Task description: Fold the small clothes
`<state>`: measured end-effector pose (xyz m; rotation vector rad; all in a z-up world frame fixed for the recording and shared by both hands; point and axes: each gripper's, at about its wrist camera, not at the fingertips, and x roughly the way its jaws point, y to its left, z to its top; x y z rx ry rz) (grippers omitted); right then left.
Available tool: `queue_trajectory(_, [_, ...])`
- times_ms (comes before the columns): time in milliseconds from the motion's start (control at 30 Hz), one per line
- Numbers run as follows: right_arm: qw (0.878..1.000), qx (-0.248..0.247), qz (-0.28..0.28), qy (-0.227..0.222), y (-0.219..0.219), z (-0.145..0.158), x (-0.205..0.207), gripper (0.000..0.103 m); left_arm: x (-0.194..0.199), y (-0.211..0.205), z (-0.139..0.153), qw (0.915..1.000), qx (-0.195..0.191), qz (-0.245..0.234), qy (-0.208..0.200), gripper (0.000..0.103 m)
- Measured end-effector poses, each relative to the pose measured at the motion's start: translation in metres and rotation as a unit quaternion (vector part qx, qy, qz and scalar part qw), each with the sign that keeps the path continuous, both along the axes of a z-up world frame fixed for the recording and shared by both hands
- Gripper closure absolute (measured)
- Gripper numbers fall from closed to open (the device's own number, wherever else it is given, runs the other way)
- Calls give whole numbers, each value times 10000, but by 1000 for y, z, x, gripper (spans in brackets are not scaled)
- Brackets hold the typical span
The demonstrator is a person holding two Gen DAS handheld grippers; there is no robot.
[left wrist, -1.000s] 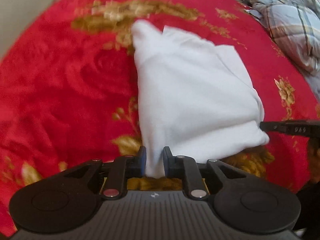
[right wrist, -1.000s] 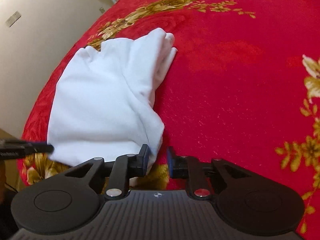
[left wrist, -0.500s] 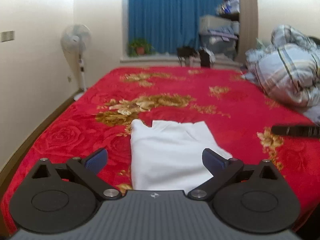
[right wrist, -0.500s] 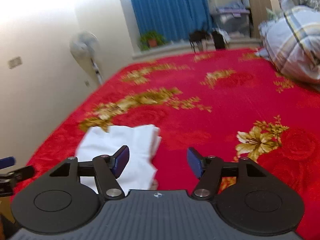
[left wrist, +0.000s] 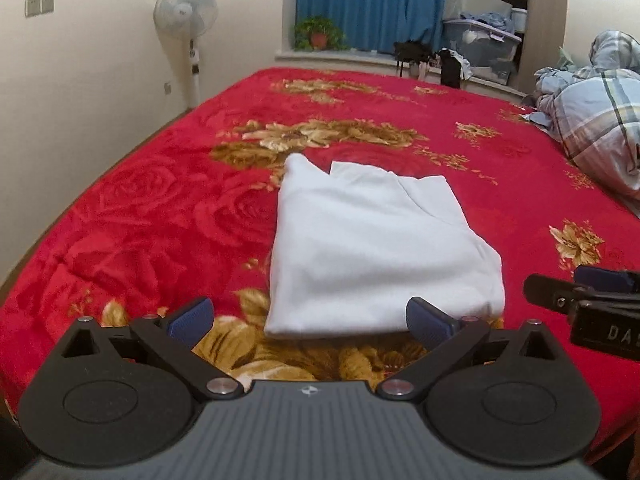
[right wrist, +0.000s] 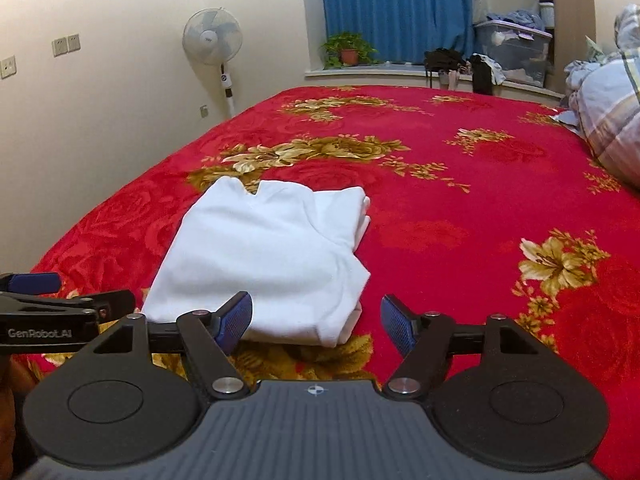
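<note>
In the left wrist view, the left gripper [left wrist: 309,322] is seen with its jaws spread wide and nothing between them; the folded white garment [left wrist: 376,252] lies just beyond the fingertips on the red bed cover [left wrist: 132,216], released. The right gripper [left wrist: 576,304] shows at the right margin, near the garment's near right corner. A snag could be caused here if either fingertip were dragged across the near hem, since the stacked layers look loose and could be pulled open. In the right wrist view, the right gripper [right wrist: 316,322] is shown with its jaws apart and empty, the right pad clear of the cloth. The garment [right wrist: 264,256] lies ahead and to the left, its far right corner [right wrist: 362,204] showing several uneven layers that could slip if nudged. The left gripper [right wrist: 52,300] is seen at the left margin. The bed's left edge lies near the garment on that side, while wide bare cover is left to the right and beyond, up to the plaid quilt [right wrist: 612,120].
</note>
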<state>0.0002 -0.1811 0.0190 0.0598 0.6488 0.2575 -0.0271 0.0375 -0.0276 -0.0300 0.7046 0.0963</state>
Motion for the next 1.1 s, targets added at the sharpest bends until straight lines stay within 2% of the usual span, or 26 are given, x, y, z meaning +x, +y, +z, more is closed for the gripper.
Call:
queue_trajectory(300, [10000, 8, 50, 68, 8, -5, 9, 30, 3, 1, 0, 9998, -16, 162, 66, 1])
queue_trajectory(1100, [9997, -139, 181, 38, 14, -7, 8, 30, -1, -8, 0, 9999, 24, -104, 61, 1])
